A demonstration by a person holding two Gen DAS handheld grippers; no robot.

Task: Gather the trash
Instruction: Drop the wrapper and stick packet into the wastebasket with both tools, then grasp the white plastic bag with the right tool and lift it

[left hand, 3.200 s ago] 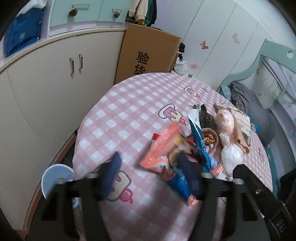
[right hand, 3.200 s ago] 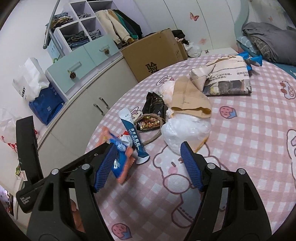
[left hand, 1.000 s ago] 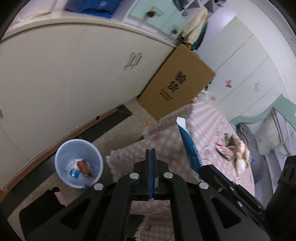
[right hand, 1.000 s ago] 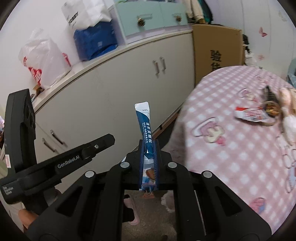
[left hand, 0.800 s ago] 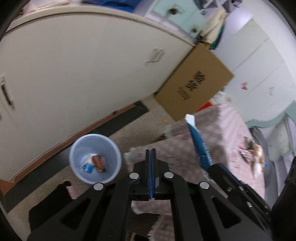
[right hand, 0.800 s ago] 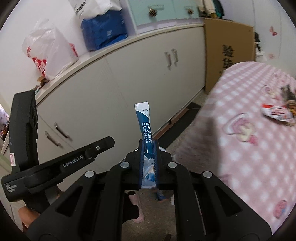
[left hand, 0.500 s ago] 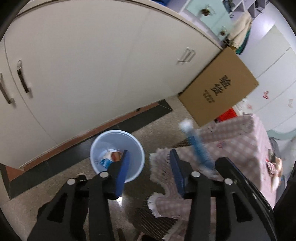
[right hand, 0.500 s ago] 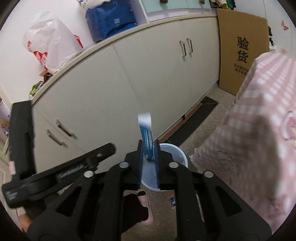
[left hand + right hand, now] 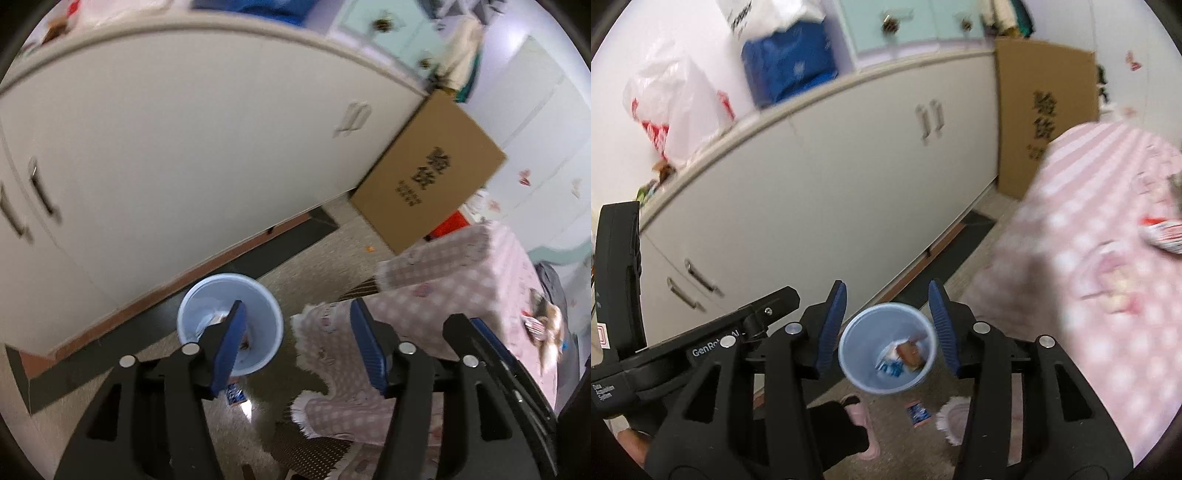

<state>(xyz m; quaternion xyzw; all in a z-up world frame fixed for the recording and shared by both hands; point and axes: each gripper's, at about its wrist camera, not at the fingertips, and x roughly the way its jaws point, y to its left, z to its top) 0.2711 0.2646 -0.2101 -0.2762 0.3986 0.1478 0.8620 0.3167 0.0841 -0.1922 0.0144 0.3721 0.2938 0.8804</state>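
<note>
Now both claws hang open above the bin.
Right claw and left claw are empty; wrappers lie inside the bin.

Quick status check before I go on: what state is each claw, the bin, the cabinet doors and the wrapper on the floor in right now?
Left claw: open, holding nothing.
Right claw: open, holding nothing, above the bin.
Bin: upright on the floor, wrappers inside.
Floor wrapper: lying outside the bin, beside it.
Cabinet doors: closed.
Table: trash left on it at the far edge.
</note>
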